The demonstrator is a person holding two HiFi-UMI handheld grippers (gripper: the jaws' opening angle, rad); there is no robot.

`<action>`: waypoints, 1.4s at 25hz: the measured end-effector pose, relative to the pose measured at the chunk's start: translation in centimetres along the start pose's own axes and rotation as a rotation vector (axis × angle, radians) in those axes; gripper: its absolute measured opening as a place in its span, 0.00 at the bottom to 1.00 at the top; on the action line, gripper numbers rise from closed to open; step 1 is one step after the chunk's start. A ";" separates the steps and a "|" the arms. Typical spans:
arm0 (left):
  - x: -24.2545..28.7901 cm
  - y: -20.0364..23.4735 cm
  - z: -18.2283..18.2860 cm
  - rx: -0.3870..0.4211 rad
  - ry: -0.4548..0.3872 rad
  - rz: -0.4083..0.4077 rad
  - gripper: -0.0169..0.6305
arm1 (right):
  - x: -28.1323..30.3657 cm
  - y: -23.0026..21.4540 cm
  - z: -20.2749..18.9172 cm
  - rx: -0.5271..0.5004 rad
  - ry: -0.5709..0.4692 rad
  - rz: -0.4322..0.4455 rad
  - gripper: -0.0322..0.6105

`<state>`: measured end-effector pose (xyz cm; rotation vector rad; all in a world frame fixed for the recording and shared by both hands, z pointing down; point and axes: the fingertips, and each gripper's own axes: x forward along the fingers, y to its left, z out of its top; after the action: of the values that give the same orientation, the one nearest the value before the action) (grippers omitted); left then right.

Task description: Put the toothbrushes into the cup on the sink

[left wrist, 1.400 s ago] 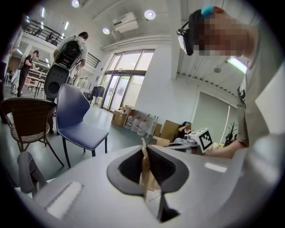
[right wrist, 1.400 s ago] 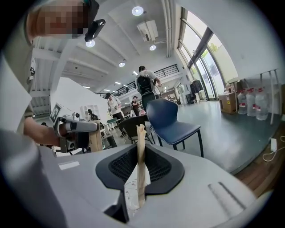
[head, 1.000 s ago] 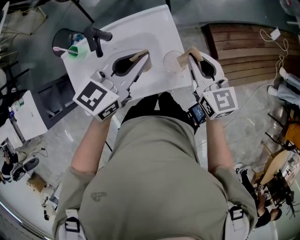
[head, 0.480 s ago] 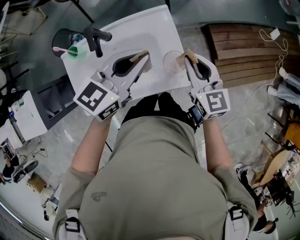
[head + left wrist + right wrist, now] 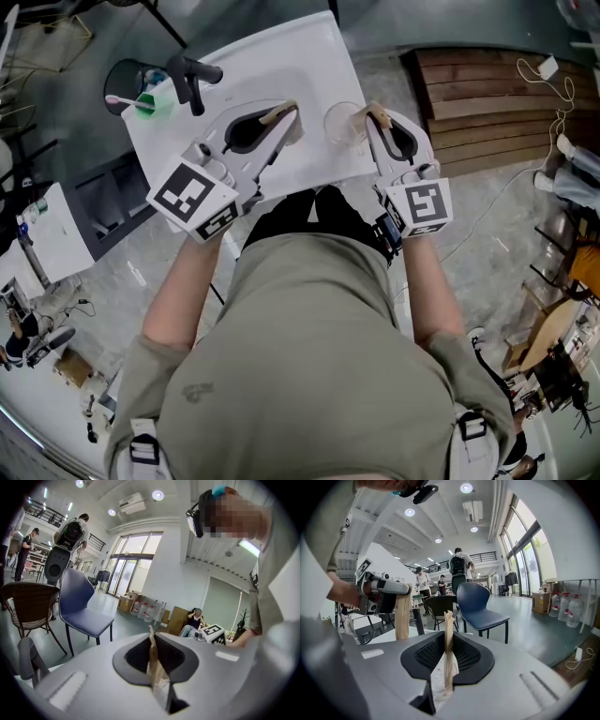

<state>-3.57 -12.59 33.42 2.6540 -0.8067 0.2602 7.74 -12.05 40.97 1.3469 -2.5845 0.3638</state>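
Your left gripper point(image 5: 291, 112) and right gripper point(image 5: 373, 112) fingers are closed, empty; nudging the cup point(image 5: 342, 125) could topple it.

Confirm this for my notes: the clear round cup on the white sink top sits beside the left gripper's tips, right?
No: the head view shows the clear round cup on the white sink top beside the tips of the right gripper, not the left gripper.
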 end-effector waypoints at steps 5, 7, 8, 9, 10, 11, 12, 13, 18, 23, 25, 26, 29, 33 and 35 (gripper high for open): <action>0.0 0.0 0.0 0.002 -0.003 -0.003 0.05 | 0.0 -0.2 -0.2 0.003 0.006 -0.009 0.15; -0.2 -0.1 0.0 0.002 -0.005 -0.002 0.05 | -0.1 -0.1 -0.2 0.004 0.008 -0.005 0.15; -0.2 -0.1 0.0 0.003 -0.005 -0.002 0.05 | -0.2 0.0 -0.2 0.006 0.009 -0.001 0.15; -0.2 -0.1 0.0 0.004 -0.005 -0.002 0.05 | -0.2 0.0 -0.2 0.009 0.010 0.004 0.15; -0.2 -0.2 0.0 0.004 -0.005 -0.002 0.05 | -0.2 0.0 -0.2 0.011 0.011 0.008 0.15; -0.1 -0.2 0.0 0.005 -0.005 -0.002 0.05 | -0.2 -0.1 -0.3 0.013 0.013 0.011 0.16; 0.0 -0.2 0.1 0.005 -0.005 -0.002 0.05 | -0.2 -0.2 -0.3 0.013 0.014 0.012 0.16; 0.0 -0.2 0.1 0.006 -0.006 -0.002 0.05 | -0.2 -0.2 -0.4 0.013 0.016 0.012 0.16; -0.1 -0.2 0.3 0.006 -0.010 0.000 0.05 | -0.2 -0.3 -0.4 0.016 0.020 0.008 0.16; 0.0 -0.2 0.3 0.005 -0.012 0.005 0.05 | -0.4 -0.6 -0.2 0.037 0.008 0.014 0.20; 0.0 -0.1 0.3 0.004 -0.013 0.006 0.05 | -0.5 -0.6 -0.2 0.042 0.006 0.017 0.22; 0.0 -0.1 0.3 0.004 -0.014 0.007 0.05 | -0.5 -0.6 -0.1 0.044 0.006 0.017 0.22; 0.0 -0.1 0.4 0.003 -0.015 0.009 0.05 | -0.6 -0.8 -0.2 0.049 0.007 0.012 0.22; 0.0 -0.1 0.6 0.004 -0.016 0.010 0.05 | -0.9 -1.0 0.1 0.051 0.003 0.009 0.23; 0.1 -0.1 0.6 0.004 -0.017 0.011 0.05 | -1.1 -1.1 0.2 0.055 -0.002 0.010 0.24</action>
<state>-3.40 -12.78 32.83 2.6591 -0.8277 0.2428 9.24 -11.90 40.59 1.3528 -2.6022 0.4378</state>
